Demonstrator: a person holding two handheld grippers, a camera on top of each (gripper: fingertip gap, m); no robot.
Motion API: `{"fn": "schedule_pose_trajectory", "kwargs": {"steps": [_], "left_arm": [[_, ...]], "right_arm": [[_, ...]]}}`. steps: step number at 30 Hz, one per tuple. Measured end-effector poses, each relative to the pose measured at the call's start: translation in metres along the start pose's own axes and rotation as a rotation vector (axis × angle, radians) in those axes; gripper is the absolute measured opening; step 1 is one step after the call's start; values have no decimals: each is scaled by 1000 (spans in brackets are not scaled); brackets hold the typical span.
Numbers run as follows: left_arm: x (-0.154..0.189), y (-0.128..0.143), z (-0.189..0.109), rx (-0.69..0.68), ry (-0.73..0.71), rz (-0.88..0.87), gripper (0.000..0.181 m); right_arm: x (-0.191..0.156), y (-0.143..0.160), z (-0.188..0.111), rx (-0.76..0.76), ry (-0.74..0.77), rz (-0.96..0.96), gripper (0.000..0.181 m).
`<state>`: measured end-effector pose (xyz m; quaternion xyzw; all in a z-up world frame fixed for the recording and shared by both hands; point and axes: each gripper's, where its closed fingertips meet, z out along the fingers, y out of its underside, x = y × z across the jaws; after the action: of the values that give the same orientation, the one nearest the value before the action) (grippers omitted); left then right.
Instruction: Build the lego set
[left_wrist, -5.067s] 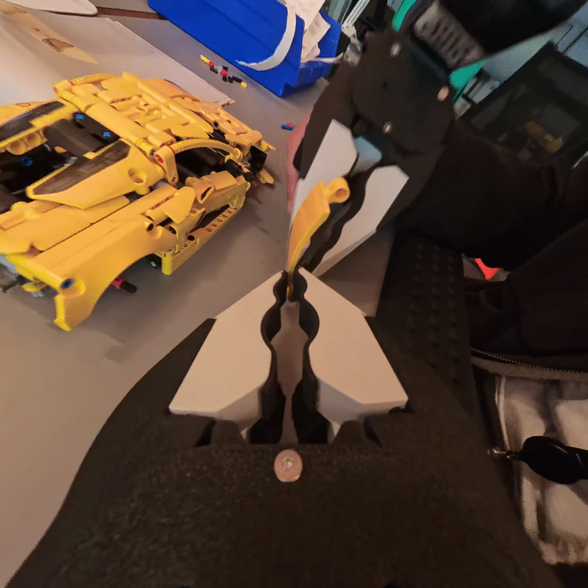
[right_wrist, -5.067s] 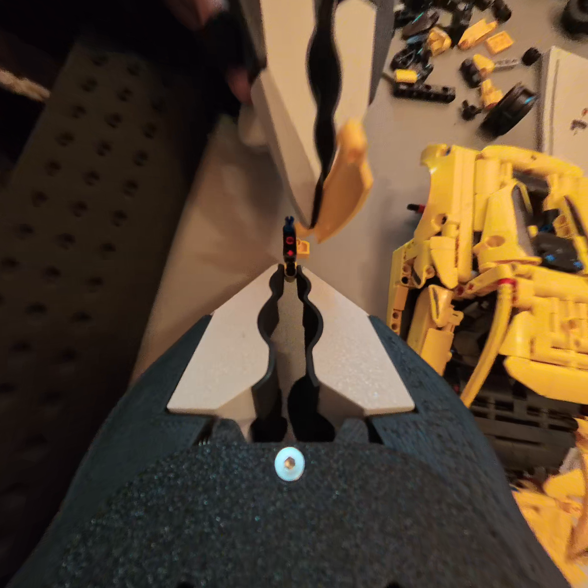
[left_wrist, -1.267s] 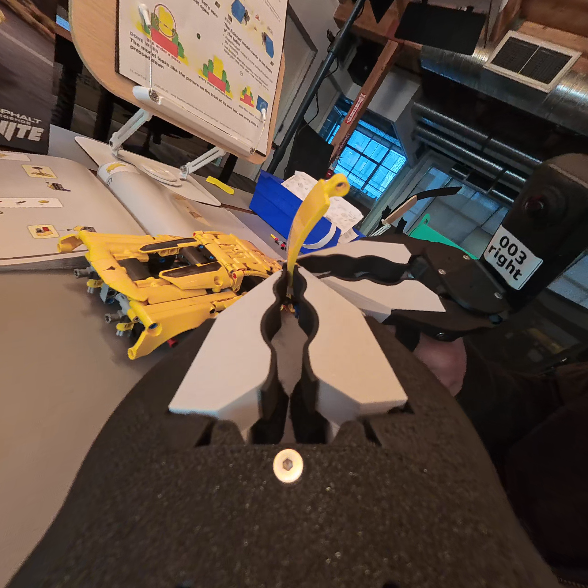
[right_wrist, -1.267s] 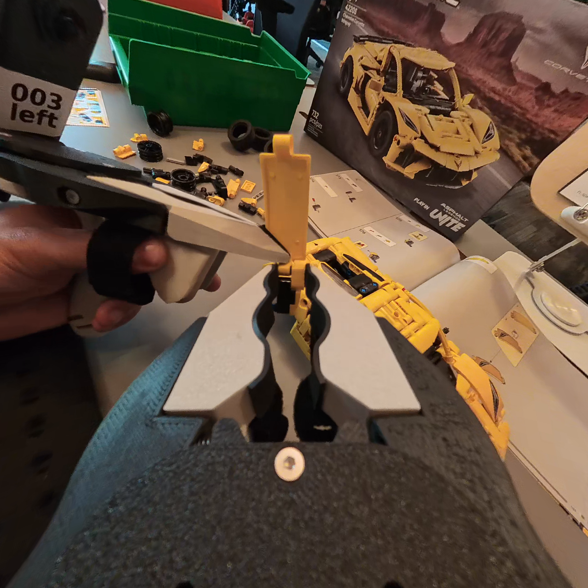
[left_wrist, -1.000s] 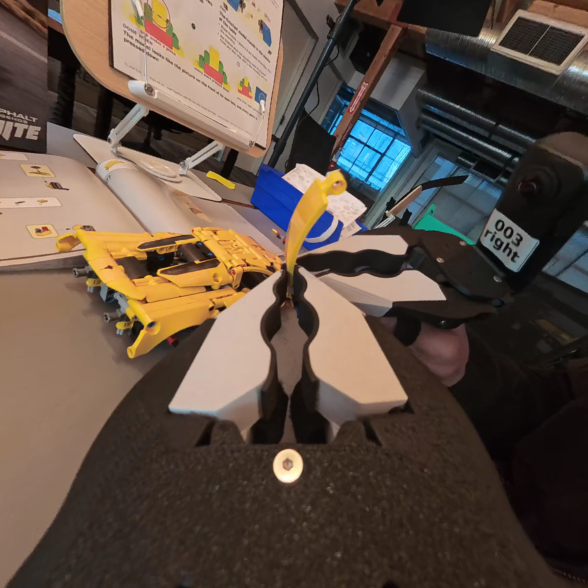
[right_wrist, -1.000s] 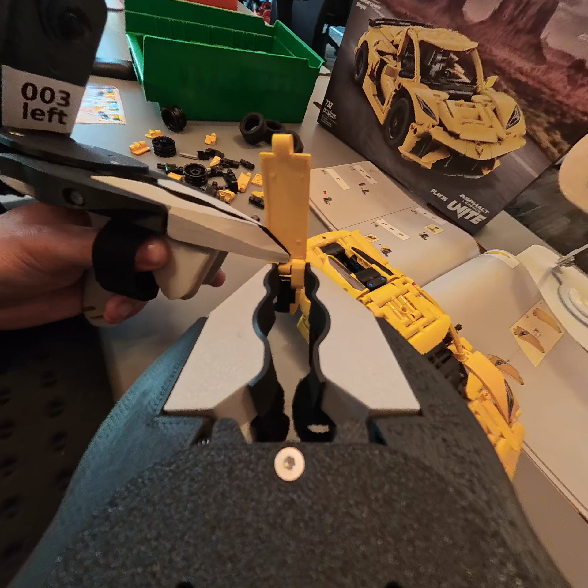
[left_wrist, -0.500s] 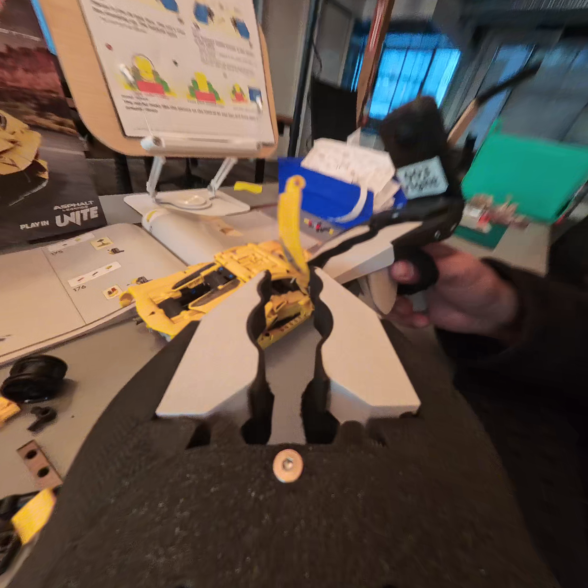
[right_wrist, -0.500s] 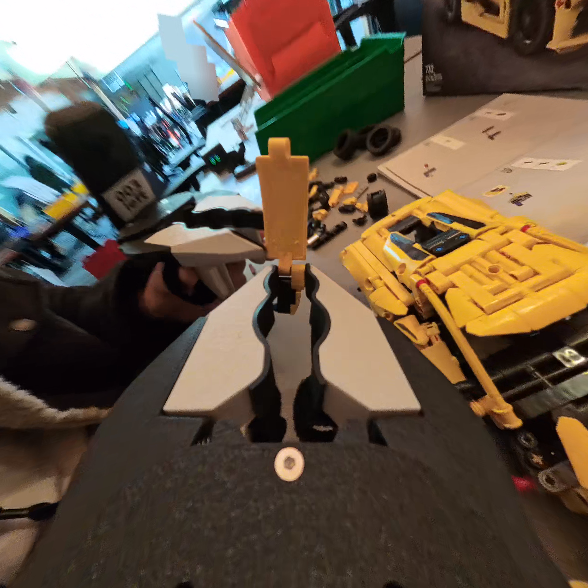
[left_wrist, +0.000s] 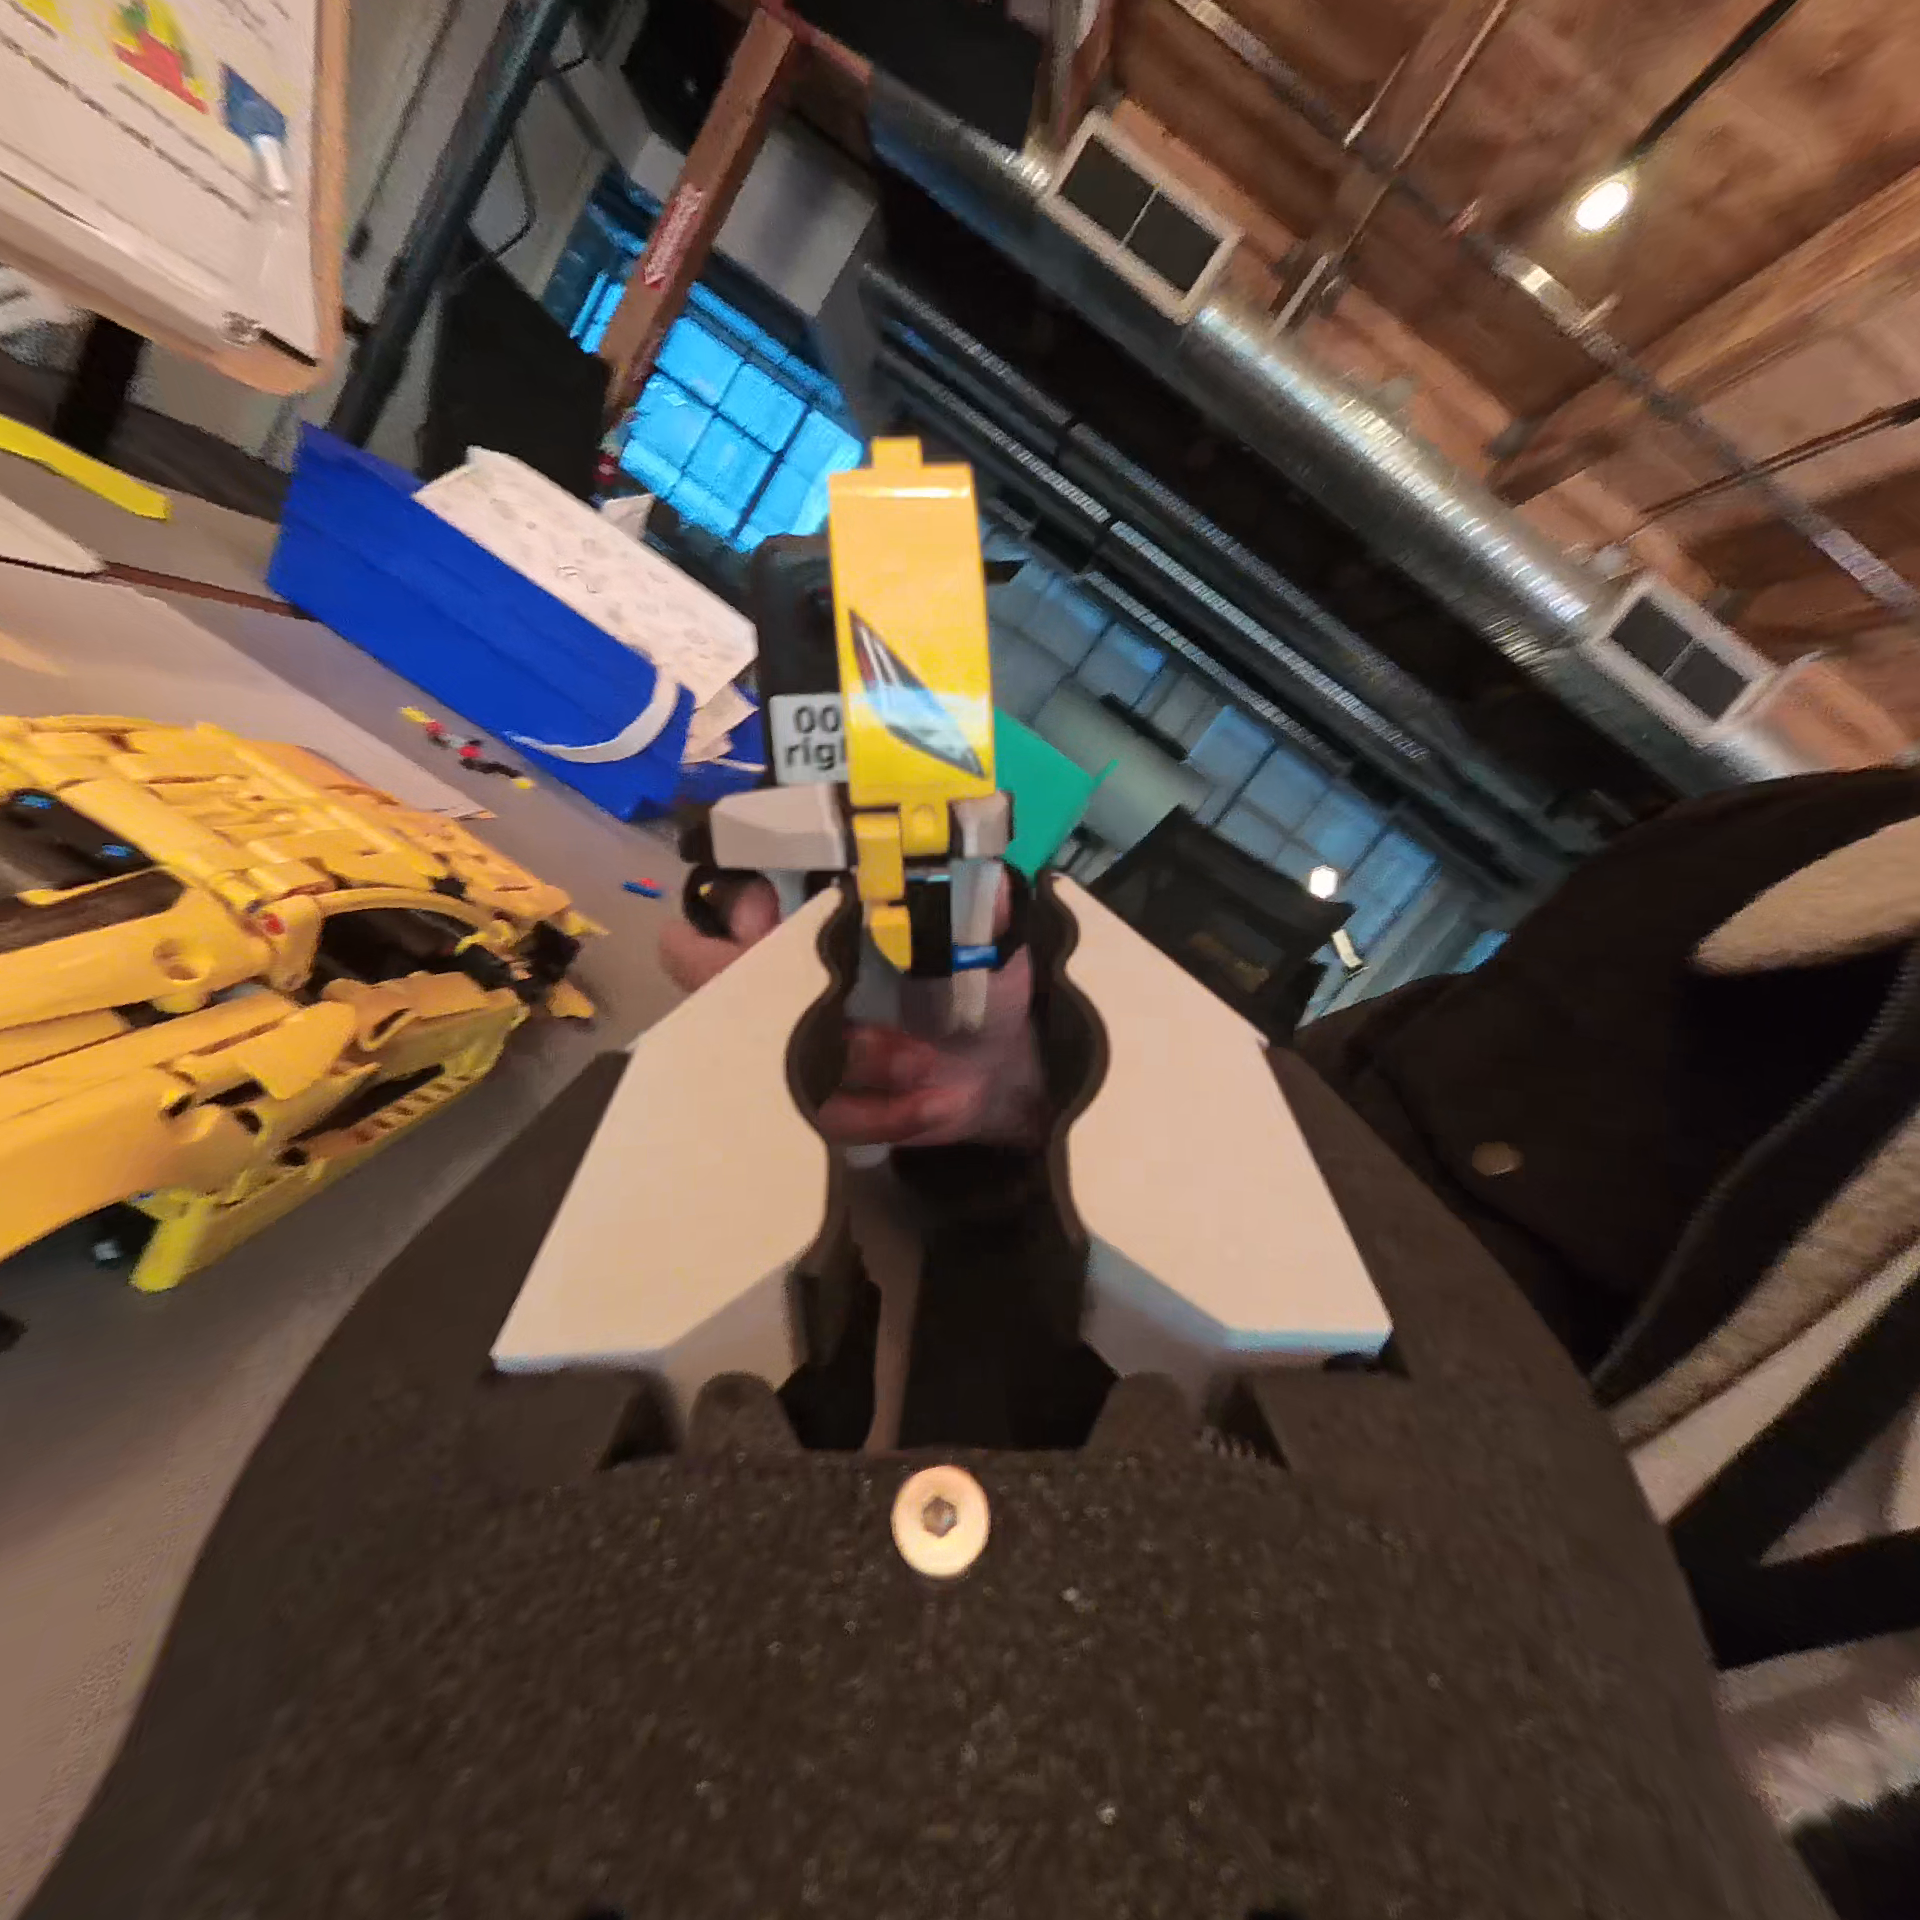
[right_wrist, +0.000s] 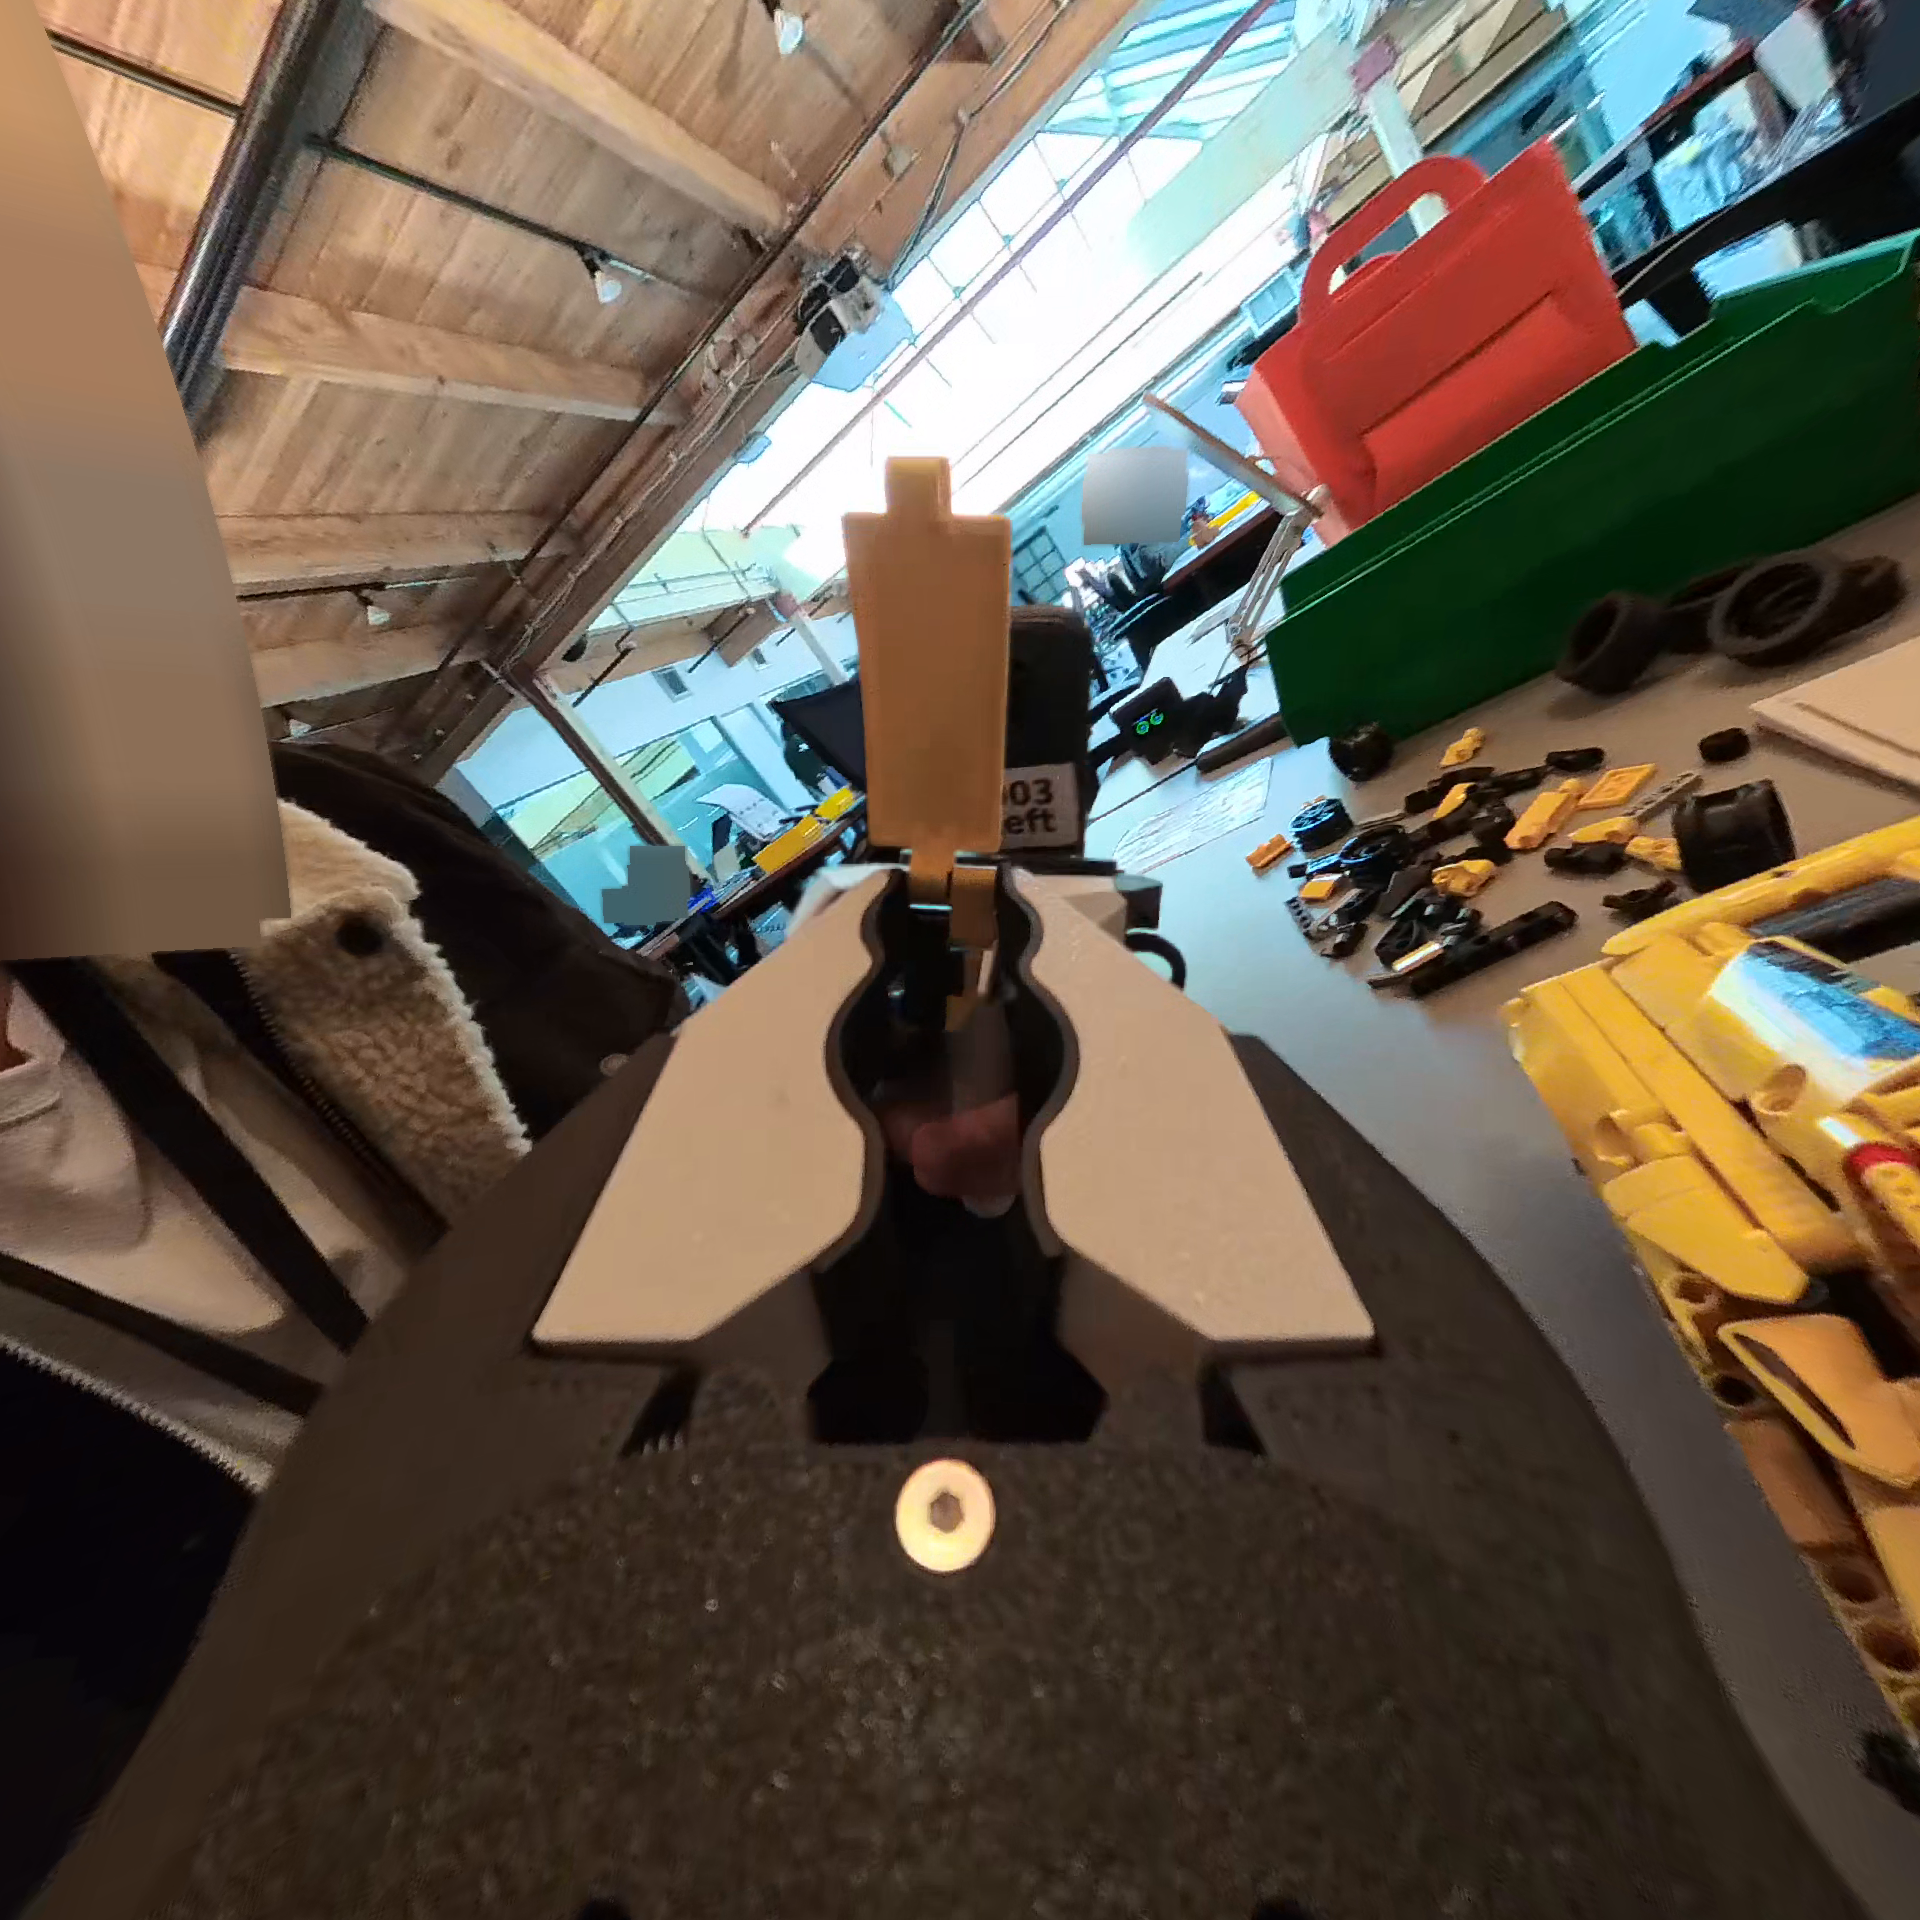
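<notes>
A yellow curved panel with a dark sticker stands upright on a small yellow-and-black connector. My right gripper is shut on that connector, and the panel rises above its tips. My left gripper is open, its jaws standing on either side of the connector without touching it. The two grippers face each other, and the right gripper shows beyond the panel in the left wrist view. The partly built yellow car lies on the grey table to the left; it also shows in the right wrist view.
Loose yellow and black parts and black tyres lie by a green bin with a red holder behind. A blue bin holds papers. A person's dark jacket is close on the right. The tips of both grippers are at nearly the same place.
My left gripper has opened and let go of the panel, which my right gripper now holds alone. Both grippers have swung to face each other, so the panel shows face-on.
</notes>
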<state>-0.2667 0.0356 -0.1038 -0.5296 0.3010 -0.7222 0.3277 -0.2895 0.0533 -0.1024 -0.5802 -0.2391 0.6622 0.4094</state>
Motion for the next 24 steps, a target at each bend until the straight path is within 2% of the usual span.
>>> {"fn": "schedule_pose_trajectory", "kwargs": {"steps": [2, 4, 7, 9, 14, 17, 21, 24], "left_arm": [[-1, -3, -3, 20, 16, -48, 29], [-4, -2, -5, 13, 9, -68, 16], [-7, -1, -7, -10, -44, -1, 16], [-14, -4, -11, -14, -135, 108, 16], [-50, -1, -27, -178, -515, 483, 16], [-53, 3, -26, -263, -605, 719, 16], [-51, 5, -21, -287, -609, 815, 16], [-42, 1, -18, -258, -589, 883, 16]], "right_arm": [[1, 1, -1, -5, -4, -2, 14], [-2, 1, -2, -8, -33, 19, 14], [0, 1, -3, -10, -17, 42, 16], [5, -8, -8, 28, 30, 10, 31], [18, -19, -25, 31, 199, -76, 36], [30, -18, -27, 30, 262, -22, 39], [27, -27, -36, 114, 159, 177, 4], [18, -30, -38, 161, 12, 348, 1]]}}
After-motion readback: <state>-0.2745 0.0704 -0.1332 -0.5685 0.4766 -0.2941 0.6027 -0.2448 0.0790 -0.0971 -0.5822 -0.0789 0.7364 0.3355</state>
